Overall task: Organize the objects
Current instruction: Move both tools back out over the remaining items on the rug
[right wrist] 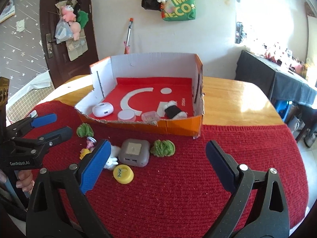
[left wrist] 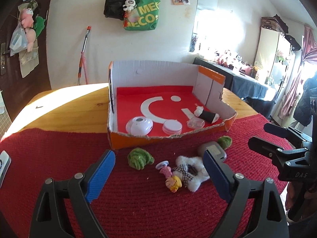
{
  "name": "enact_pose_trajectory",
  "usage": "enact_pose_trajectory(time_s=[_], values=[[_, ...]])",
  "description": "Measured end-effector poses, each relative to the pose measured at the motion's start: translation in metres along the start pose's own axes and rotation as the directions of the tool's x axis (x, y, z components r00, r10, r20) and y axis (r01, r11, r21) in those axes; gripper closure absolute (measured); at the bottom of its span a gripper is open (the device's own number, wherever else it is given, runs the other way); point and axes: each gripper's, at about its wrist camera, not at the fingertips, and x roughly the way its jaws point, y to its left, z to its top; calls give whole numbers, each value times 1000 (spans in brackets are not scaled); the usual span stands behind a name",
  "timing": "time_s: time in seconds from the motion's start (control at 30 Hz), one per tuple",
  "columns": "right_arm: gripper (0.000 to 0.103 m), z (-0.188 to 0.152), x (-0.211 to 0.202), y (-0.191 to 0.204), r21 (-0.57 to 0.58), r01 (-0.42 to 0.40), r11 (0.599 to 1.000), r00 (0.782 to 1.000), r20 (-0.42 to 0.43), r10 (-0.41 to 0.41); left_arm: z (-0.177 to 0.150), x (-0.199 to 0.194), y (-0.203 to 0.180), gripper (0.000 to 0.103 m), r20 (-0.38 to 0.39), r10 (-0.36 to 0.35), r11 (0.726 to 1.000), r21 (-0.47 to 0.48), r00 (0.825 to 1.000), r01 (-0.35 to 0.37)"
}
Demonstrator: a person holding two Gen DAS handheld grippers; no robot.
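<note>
An orange cardboard box [left wrist: 122,140] [right wrist: 178,128] with a red floor holds a white round device [left wrist: 138,126], a pink-rimmed round tin [left wrist: 172,128], a small clear case [left wrist: 196,123] and a black-and-white fuzzy roll [left wrist: 207,116]. On the red knitted mat [right wrist: 188,178] in front lie two green yarn balls [right wrist: 162,148] [right wrist: 84,130], a grey square case [right wrist: 133,152], a white fluffy star [left wrist: 191,171], a small yellow-haired doll [left wrist: 174,182] and a yellow cap [right wrist: 122,173]. My left gripper [left wrist: 159,154] stands open above the star and doll. My right gripper [right wrist: 158,144] is open, empty, near the grey case.
The mat covers the near part of a wooden table [right wrist: 237,103]. A white device [left wrist: 4,162] lies at the mat's left edge. Behind the table are a wall with hanging bags [left wrist: 138,13], a mop [left wrist: 84,55] and a cluttered dark side table [left wrist: 247,79].
</note>
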Motion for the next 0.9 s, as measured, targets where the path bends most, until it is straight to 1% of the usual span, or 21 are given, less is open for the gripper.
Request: enact_pose_trajectory(time_s=[0.07, 0.1, 0.23, 0.4, 0.8, 0.9], values=[[5, -6, 4, -1, 12, 8, 1000, 1000, -8, -8, -5, 4, 1, 9, -16, 8, 1000, -7, 1000, -8], [5, -8, 5, -1, 22, 8, 1000, 1000, -15, -8, -8, 6, 0, 9, -31, 57, 998, -39, 998, -58], [5, -18, 14, -2, 44, 11, 999, 999, -50, -9, -20, 13, -2, 9, -61, 82, 995, -45, 995, -85], [5, -26, 20, 0, 38, 14, 999, 997, -73, -12, -30, 26, 0, 9, -126, 62, 995, -71, 990, -71], [5, -33, 30, 6, 37, -22, 999, 993, -116, 26, -32, 35, 5, 9, -161, 84, 992, -75, 983, -97], [5, -35, 31, 9, 29, -38, 999, 991, -125, 41, -32, 37, 8, 9, -172, 102, 991, -69, 980, -115]])
